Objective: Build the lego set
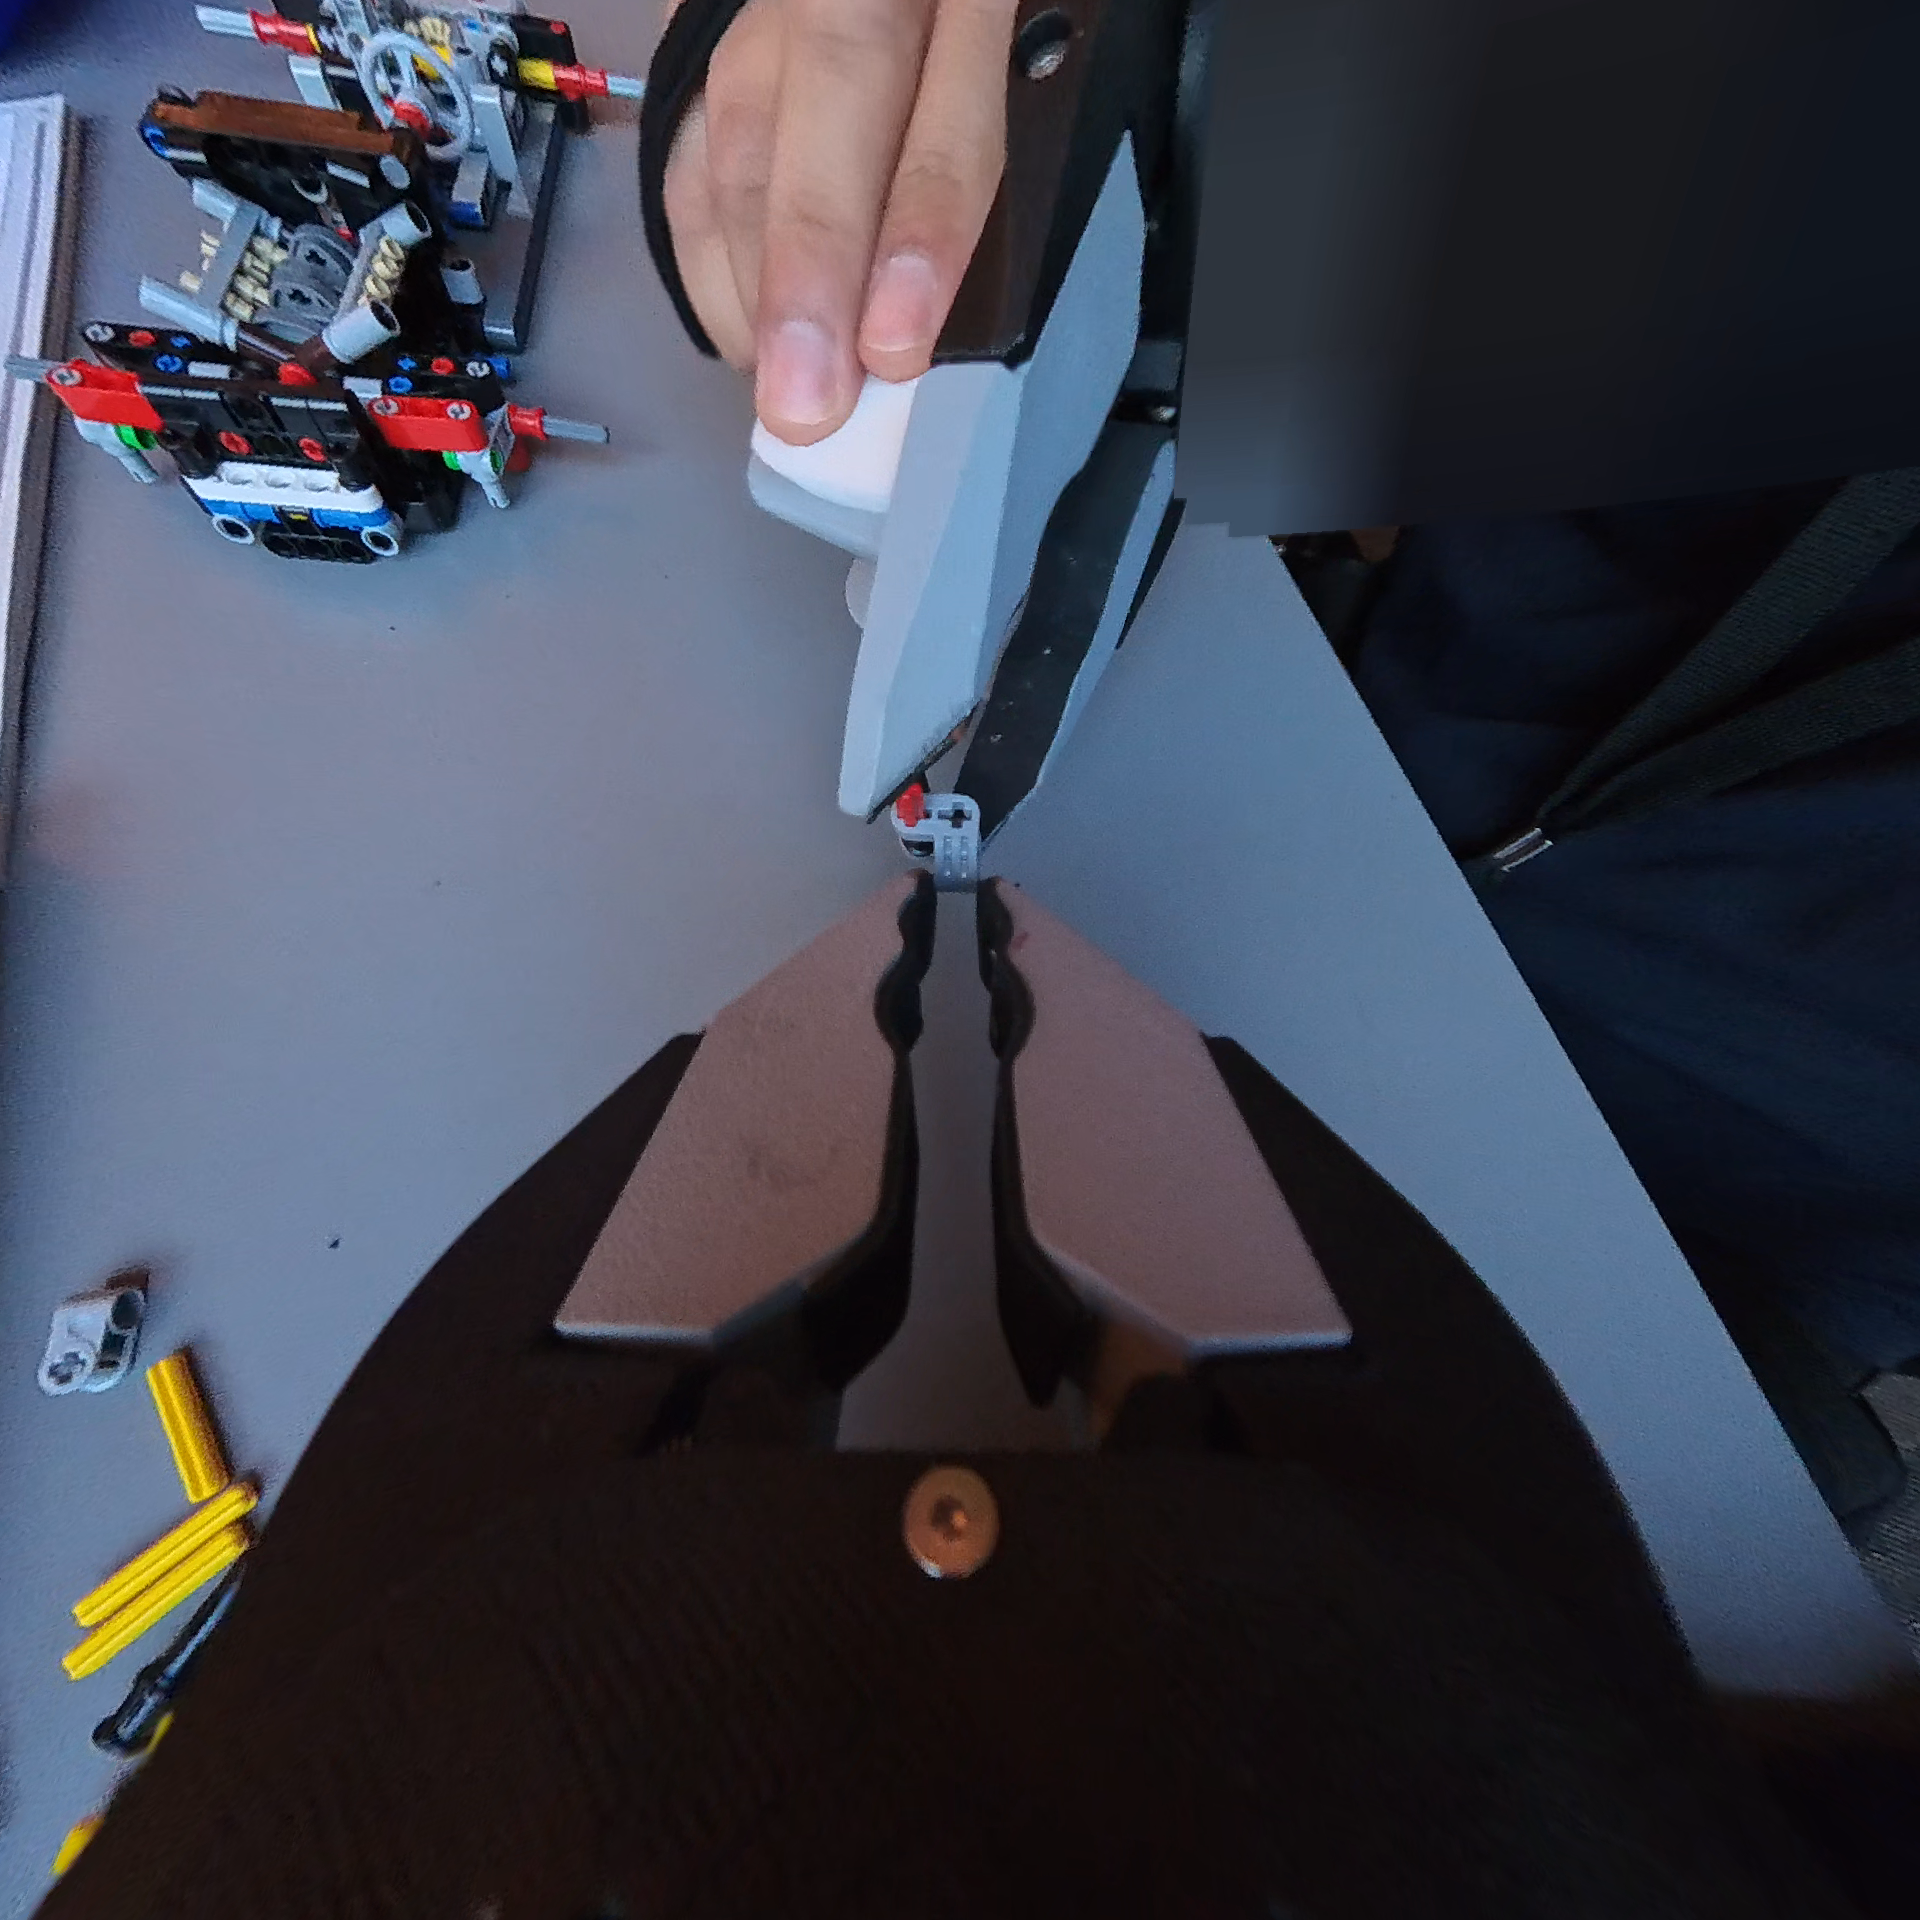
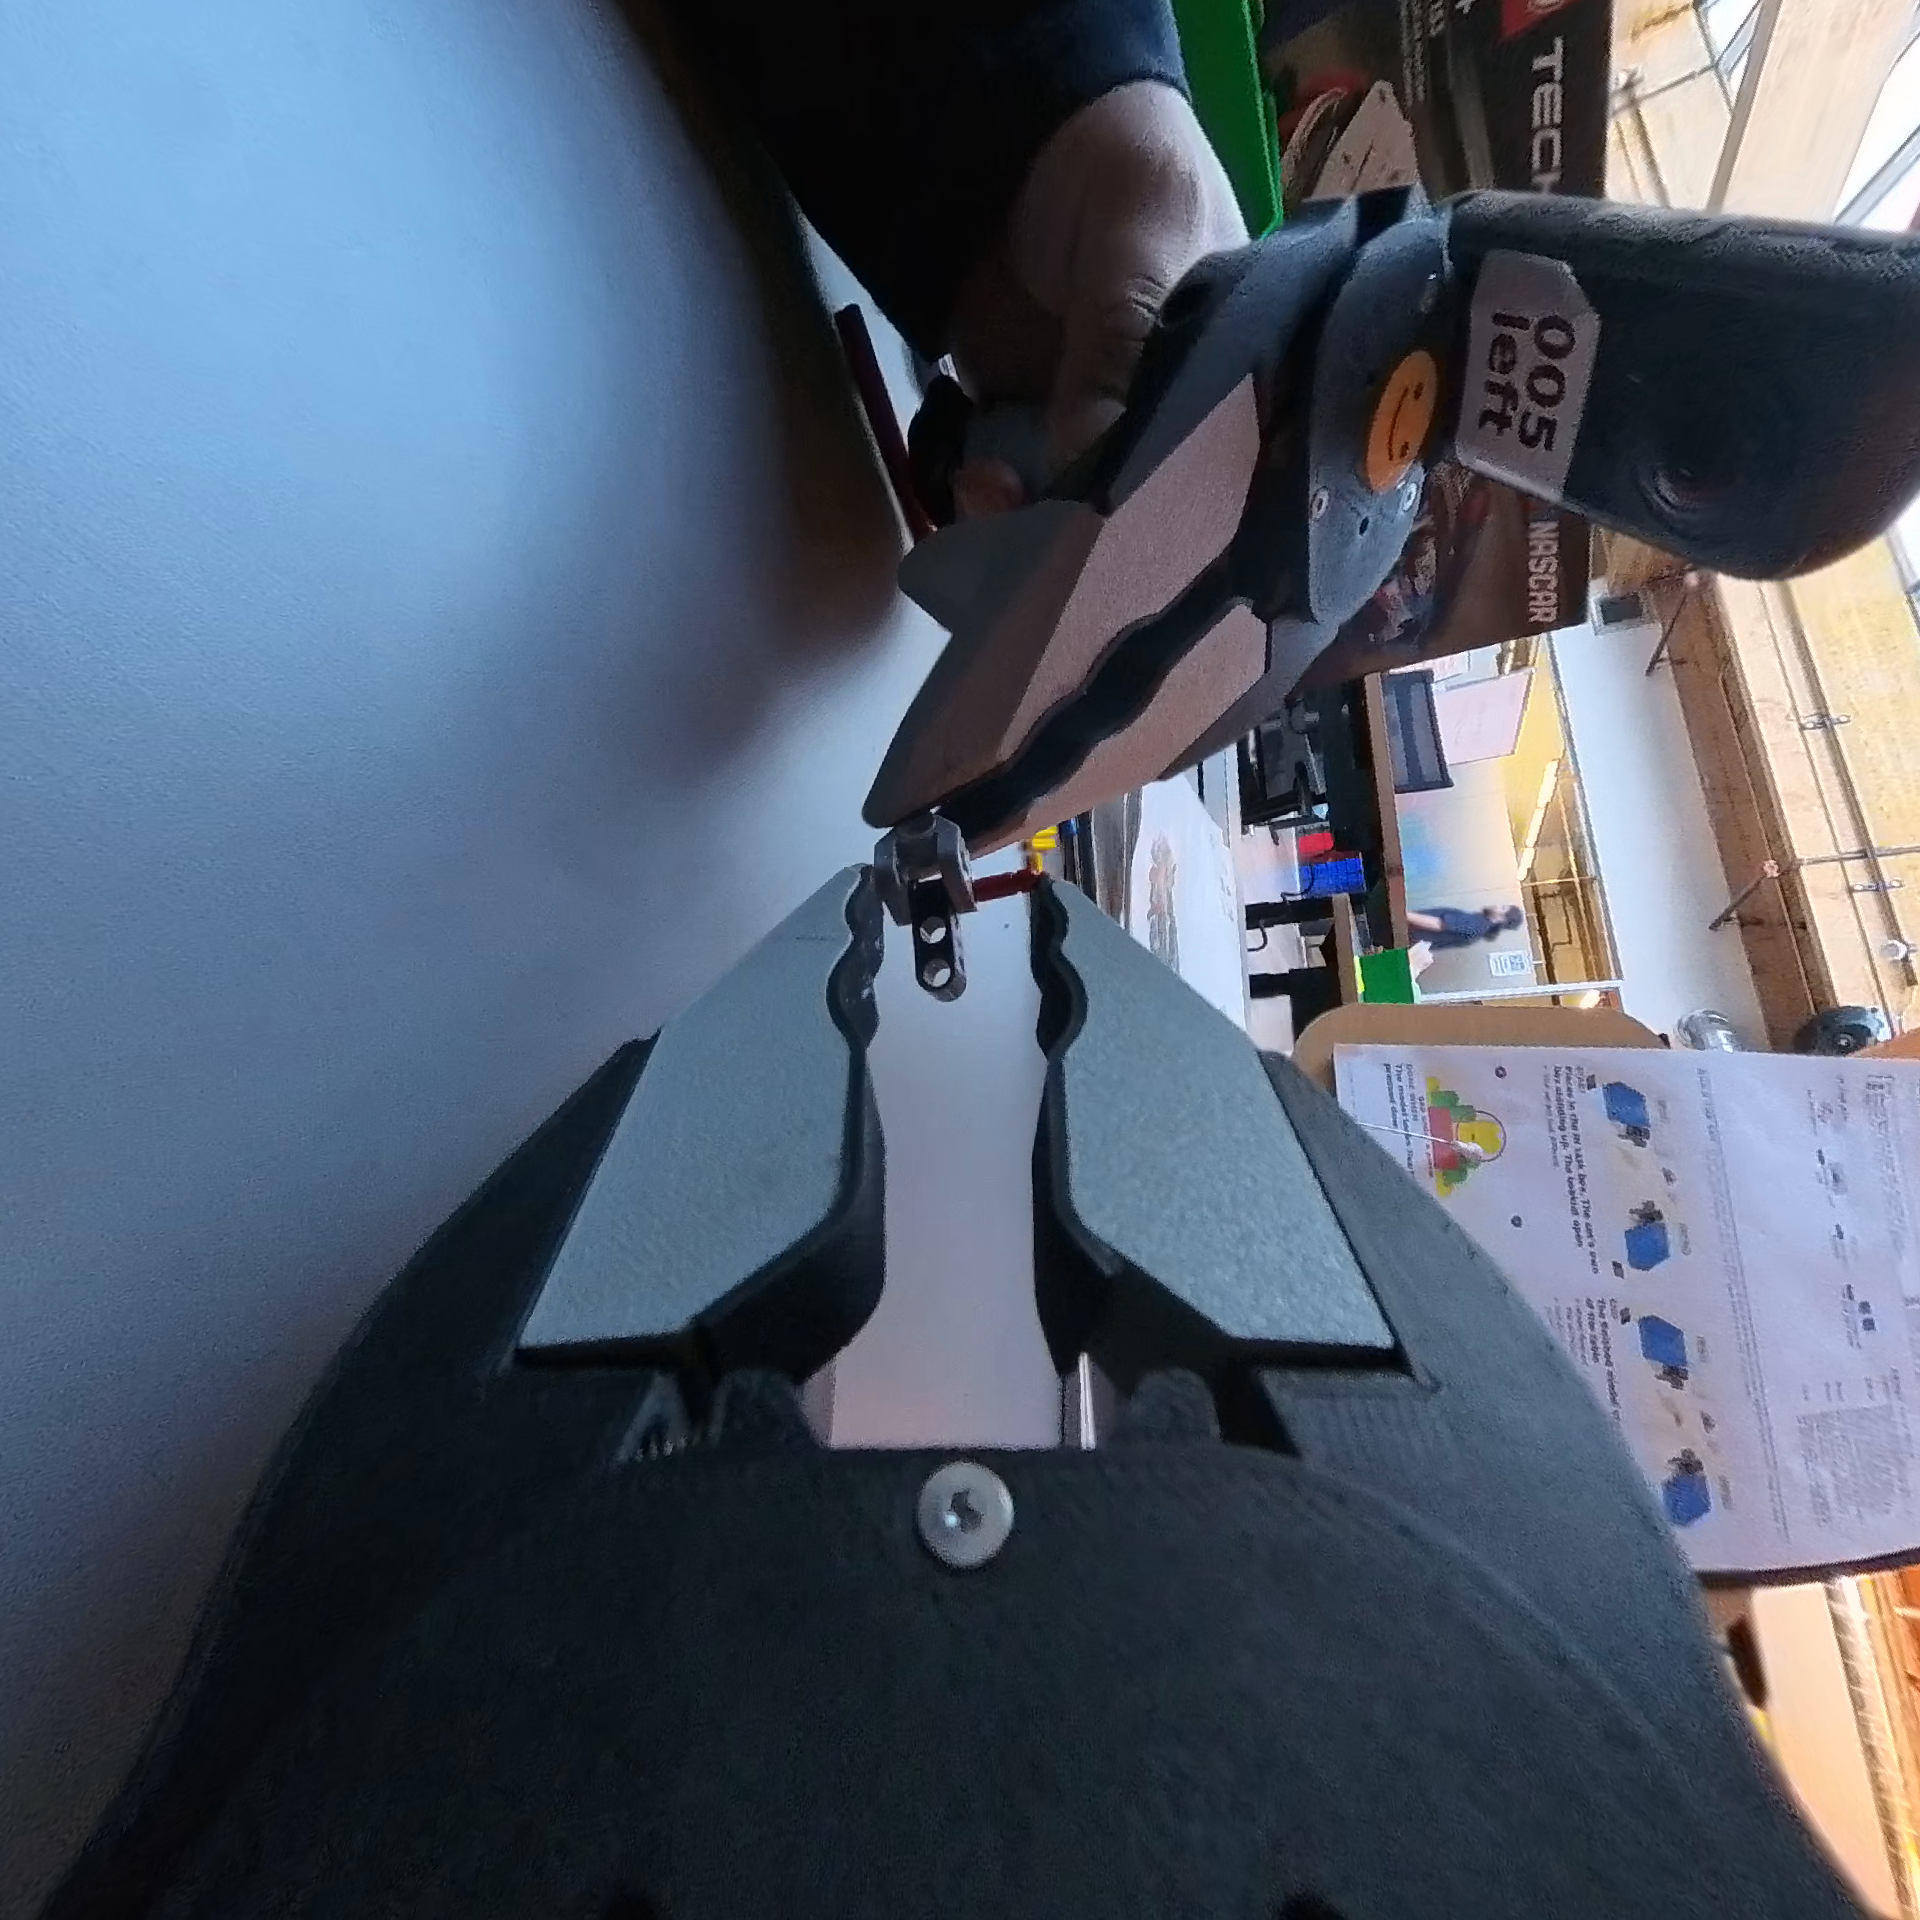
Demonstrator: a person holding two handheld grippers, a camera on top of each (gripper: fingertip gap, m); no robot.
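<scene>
My left gripper [image 1: 953,883] is shut on the stem of a small grey connector [image 1: 954,831] and holds it above the grey table [image 1: 416,831]. In the right wrist view it comes in from above [image 2: 914,816], gripping the same connector [image 2: 920,847]. A short black beam [image 2: 938,951] hangs from the connector, and a red axle [image 2: 1003,884] sticks out of its side. My right gripper [image 2: 953,885] brackets this small assembly: one fingertip [image 2: 862,888] is against the connector, the other against the axle's end. In the left wrist view the right gripper [image 1: 940,805] shows with the red axle [image 1: 912,802] at its tip.
A partly built brick car model [image 1: 312,312] stands at the far left of the table. Yellow axles [image 1: 177,1527] and a loose grey connector [image 1: 94,1340] lie at the near left. The table edge [image 1: 1455,883] runs close on the right. A printed sheet [image 2: 1662,1299] lies to the right. The tips of both grippers are at nearly the same place. Both grippers' tips are roughly 20 cm from the partly built brick car model [image 1: 312,312].
</scene>
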